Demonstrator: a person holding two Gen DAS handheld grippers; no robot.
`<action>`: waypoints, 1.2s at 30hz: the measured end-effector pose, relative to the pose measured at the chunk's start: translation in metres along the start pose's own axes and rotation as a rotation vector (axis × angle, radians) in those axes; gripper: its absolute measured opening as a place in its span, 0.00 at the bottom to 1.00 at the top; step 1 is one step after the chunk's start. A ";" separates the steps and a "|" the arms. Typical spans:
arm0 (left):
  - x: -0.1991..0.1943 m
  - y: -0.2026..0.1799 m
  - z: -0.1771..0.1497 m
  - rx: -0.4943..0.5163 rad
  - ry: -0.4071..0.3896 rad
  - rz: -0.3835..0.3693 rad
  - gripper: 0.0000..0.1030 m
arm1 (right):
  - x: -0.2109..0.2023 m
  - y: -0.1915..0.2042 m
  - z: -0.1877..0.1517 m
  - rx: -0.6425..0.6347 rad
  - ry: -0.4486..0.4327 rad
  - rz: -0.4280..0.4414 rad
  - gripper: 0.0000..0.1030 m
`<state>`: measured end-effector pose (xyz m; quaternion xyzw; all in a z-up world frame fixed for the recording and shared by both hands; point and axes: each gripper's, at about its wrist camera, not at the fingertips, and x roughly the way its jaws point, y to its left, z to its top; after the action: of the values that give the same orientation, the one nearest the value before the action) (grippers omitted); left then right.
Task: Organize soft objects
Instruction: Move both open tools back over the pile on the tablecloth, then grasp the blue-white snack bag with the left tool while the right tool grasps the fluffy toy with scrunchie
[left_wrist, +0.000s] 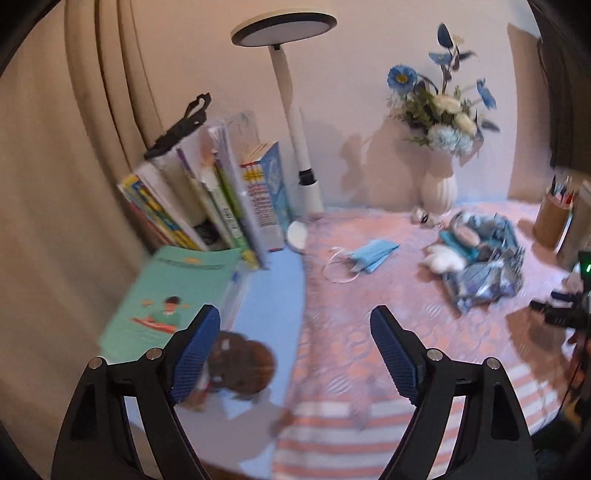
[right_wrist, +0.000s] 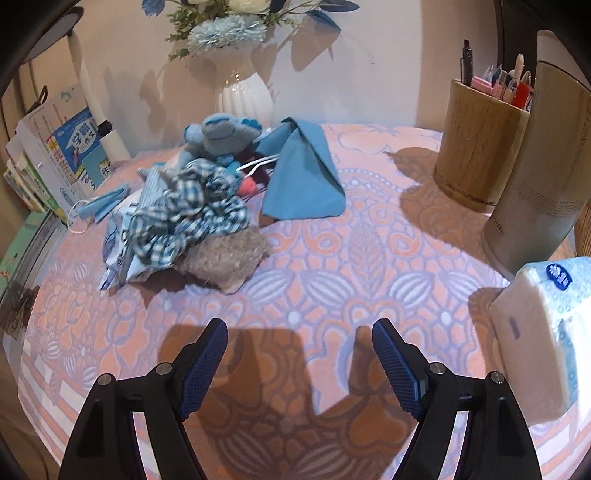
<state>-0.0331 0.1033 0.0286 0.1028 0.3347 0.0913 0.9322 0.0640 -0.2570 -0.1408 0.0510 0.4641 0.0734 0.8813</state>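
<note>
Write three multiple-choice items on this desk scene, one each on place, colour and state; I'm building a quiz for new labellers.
1. Where does the blue face mask lie?
A. On the patterned cloth
B. In the vase
C. On the lamp

2. What colour is the ribbed vase?
A. Black
B. White
C. Red

3. How is the right gripper?
A. Shut on a plush toy
B. Shut on a pen
C. Open, nothing between its fingers

Key: 1 A, it lies flat on the patterned cloth; 2 B, its body is white; 3 C, only cloth shows between the fingers.
</note>
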 end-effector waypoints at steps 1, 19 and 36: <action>0.003 -0.002 -0.002 0.006 0.002 -0.004 0.83 | -0.002 0.003 -0.001 -0.006 -0.002 0.004 0.77; 0.151 -0.179 0.005 0.073 0.111 -0.597 0.83 | 0.009 0.039 0.035 -0.256 0.005 0.004 0.77; 0.166 -0.223 0.002 0.326 0.090 -0.654 0.74 | 0.050 0.035 0.043 -0.218 0.027 0.131 0.53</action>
<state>0.1171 -0.0721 -0.1268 0.1333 0.4008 -0.2617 0.8678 0.1244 -0.2147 -0.1517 -0.0160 0.4609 0.1816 0.8685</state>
